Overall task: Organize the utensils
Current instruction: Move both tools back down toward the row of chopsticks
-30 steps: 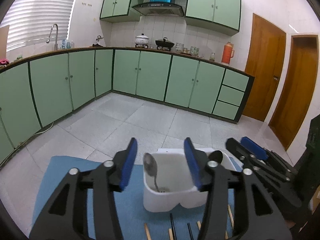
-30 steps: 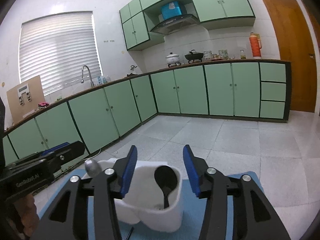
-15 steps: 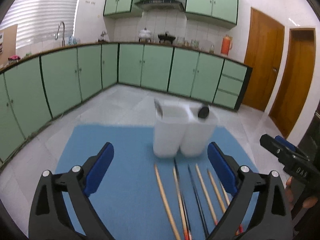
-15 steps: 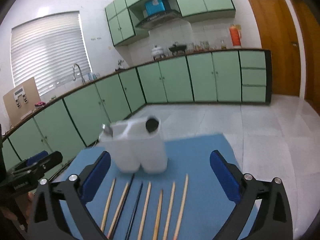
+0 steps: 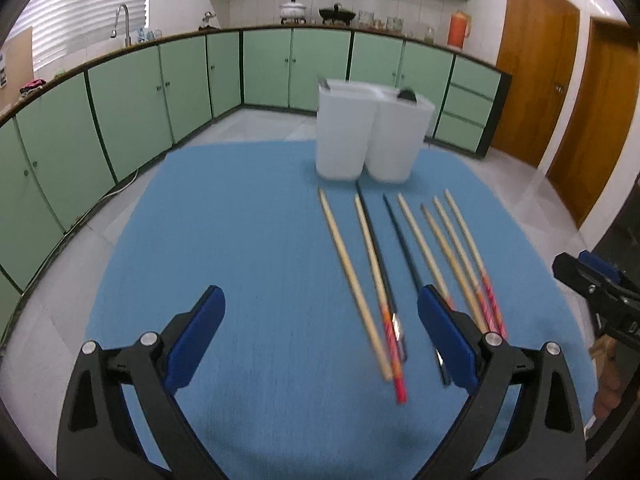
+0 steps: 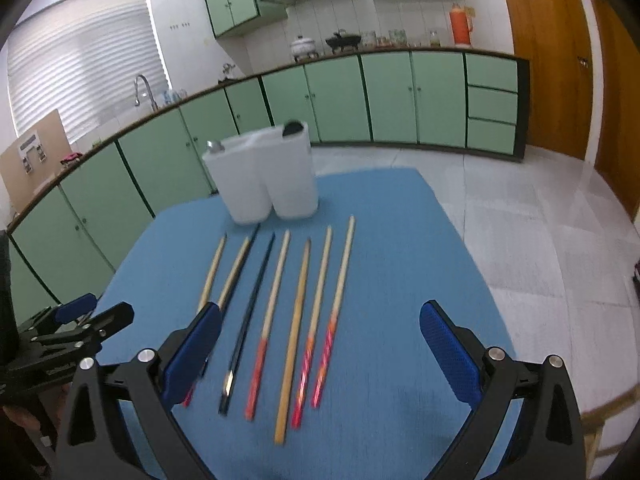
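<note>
A white two-compartment holder (image 5: 368, 136) (image 6: 264, 176) stands at the far end of the blue mat (image 5: 240, 220) (image 6: 400, 240). A metal spoon (image 6: 215, 145) sticks out of its left compartment and a black spoon (image 5: 407, 94) (image 6: 293, 128) out of its right. Several chopsticks (image 5: 400, 256) (image 6: 296, 312), wooden, black and red-ended, lie side by side in front of the holder. My left gripper (image 5: 319, 296) (image 6: 92, 316) hovers open over the near mat, left of the row, holding nothing. My right gripper (image 6: 320, 312) (image 5: 588, 276) hangs open above the chopsticks' near ends, empty.
The mat covers a small table with tiled floor all around it. Green cabinets run along the left and back walls, and wooden doors stand at the right. A hand (image 5: 604, 384) holds the right gripper at the table's right edge.
Both grippers have pulled back from the holder and lowered toward the mat, and their jaws have spread wide. The spoons stay in the holder. The chopstick row has come into view.
</note>
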Demonstrator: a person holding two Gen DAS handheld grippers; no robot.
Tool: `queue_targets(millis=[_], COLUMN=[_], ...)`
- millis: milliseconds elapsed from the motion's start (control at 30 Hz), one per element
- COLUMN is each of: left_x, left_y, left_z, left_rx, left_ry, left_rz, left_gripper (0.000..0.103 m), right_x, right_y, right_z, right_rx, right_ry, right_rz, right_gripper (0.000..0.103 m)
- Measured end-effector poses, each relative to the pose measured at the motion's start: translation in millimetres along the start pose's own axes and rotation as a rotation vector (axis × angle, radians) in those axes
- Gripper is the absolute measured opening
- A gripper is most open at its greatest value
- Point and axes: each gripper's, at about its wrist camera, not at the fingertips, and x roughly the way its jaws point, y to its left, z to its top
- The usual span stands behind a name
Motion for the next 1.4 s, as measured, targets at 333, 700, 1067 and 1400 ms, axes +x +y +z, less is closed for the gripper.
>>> queue_targets(millis=[333,700,1067,1400], left_x=[7,16,23,32], left_y=[-2,-1,-4,-11], left_z=[-35,-46,-47,-51], left_rx=[0.028,0.013,0.004,0.007], left_ry=[0.094,0.140,0.156,0.194], left_rz=[0.029,0.051,0.045,0.024], left_gripper=[0.094,0.094,0.094,0.081], right_x=[4,22,40,40], right_y=[-10,-4,11,5], right_z=[-46,-62,-63,-62], right_rx=[-0.039,-0.088,-0.145,-0.125], right_ry=[0.149,0.201,0.208,0.203], right_rz=[-0.041,-0.051,-0.085,-0.078], right_gripper=[0.059,0.042,0.022,0.006])
